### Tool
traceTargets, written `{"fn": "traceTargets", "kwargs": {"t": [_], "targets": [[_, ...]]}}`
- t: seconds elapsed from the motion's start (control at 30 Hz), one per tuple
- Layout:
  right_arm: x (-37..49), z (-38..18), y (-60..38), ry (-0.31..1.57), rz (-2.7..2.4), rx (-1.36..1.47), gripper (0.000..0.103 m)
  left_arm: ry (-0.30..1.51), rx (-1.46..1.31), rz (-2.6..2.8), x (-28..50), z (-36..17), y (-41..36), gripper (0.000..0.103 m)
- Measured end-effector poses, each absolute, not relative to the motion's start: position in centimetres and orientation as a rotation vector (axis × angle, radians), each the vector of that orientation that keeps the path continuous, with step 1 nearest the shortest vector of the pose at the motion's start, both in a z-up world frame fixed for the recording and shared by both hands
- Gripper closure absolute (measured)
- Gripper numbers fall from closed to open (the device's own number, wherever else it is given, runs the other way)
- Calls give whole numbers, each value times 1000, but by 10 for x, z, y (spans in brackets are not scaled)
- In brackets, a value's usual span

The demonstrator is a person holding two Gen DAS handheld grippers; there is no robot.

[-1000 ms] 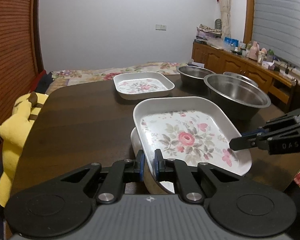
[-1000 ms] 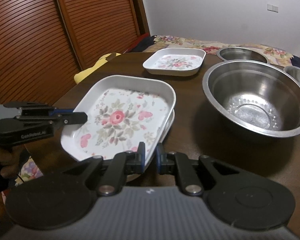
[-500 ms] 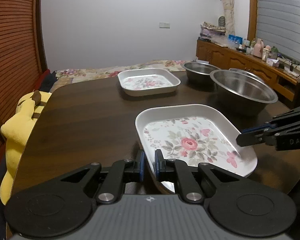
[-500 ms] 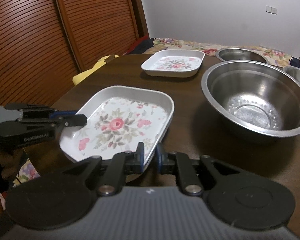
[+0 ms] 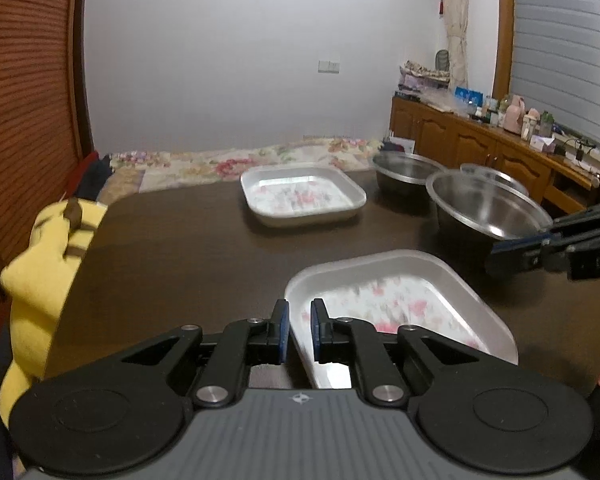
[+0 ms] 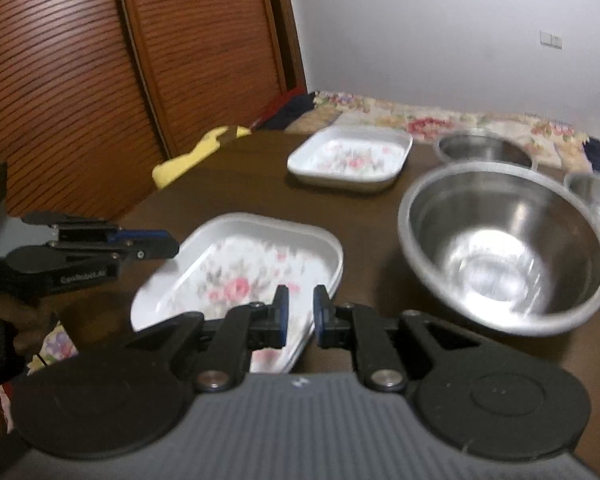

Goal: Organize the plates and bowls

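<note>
A white floral plate [image 5: 396, 304] lies level at the table's near edge, nested on a like plate [image 6: 272, 360] beneath it. My left gripper [image 5: 300, 312] sits at the plate's left rim; its jaws are opening, with the rim in the gap and no pad pressing on it. My right gripper [image 6: 300, 304] is shut on nothing and hangs just above the plate's near corner, clear of it. A second floral plate [image 5: 300, 196] rests at the far side. A large steel bowl [image 6: 508, 248] stands to the right.
Two smaller steel bowls [image 5: 408, 172] [image 6: 596, 200] stand behind the large one. A yellow plush toy [image 5: 40, 264] leans at the table's left edge. Bare dark table [image 5: 180, 248] stretches between the two plates. A cluttered wooden sideboard [image 5: 480, 148] lines the right wall.
The near plate came down from a tilted, raised hold to lie flat on the plate below. The right gripper let go and rose off the rim. The left jaws widened slightly.
</note>
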State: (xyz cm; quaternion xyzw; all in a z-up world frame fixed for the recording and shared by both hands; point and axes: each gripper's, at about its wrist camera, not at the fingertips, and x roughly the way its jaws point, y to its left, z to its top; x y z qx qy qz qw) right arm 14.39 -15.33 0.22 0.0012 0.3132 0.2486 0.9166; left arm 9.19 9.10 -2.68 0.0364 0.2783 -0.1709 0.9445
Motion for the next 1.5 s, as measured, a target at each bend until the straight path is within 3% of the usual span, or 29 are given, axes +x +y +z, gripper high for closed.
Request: {"fn": "traceTargets", "kwargs": {"t": [0.17, 0.37, 0.43, 0.47, 1.13, 1.5], "targets": [[179, 33, -158, 618, 499, 17, 89, 528, 63, -388, 125, -7, 93, 58], [240, 44, -158, 626, 426, 63, 88, 489, 107, -346, 169, 13, 93, 48], [262, 42, -156, 630, 364, 48, 82, 482, 120, -318, 182, 15, 94, 47], [270, 40, -156, 637, 348, 49, 78, 485, 120, -311, 190, 15, 94, 47], [341, 8, -154, 802, 293, 175, 71, 603, 8, -310, 274, -21, 99, 41], [349, -11, -126, 901, 284, 72, 71, 659, 11, -305, 291, -38, 85, 64]]}}
